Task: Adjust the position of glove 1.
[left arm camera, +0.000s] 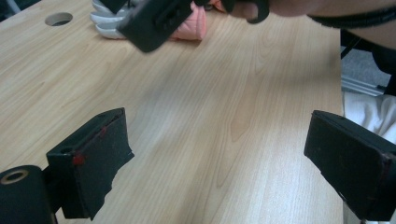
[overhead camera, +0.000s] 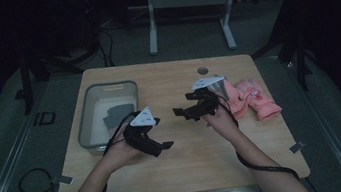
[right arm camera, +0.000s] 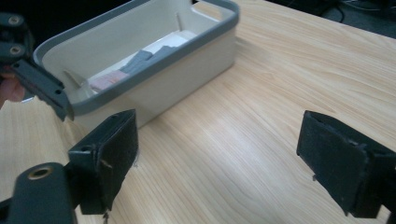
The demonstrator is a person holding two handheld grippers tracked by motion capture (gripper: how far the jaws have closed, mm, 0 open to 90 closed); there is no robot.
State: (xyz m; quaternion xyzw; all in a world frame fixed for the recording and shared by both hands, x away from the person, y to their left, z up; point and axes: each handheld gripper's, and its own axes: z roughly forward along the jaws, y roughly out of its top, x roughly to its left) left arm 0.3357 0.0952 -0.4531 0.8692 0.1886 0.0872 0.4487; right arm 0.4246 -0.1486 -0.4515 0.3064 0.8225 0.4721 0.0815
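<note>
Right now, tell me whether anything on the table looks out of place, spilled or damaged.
Nothing stands out. The pink gloves lie in a loose heap near the table's right edge, and the grey-rimmed bin sits squarely at the left with dark folded pieces inside. The left gripper and right gripper hover with jaws open and empty.
</note>
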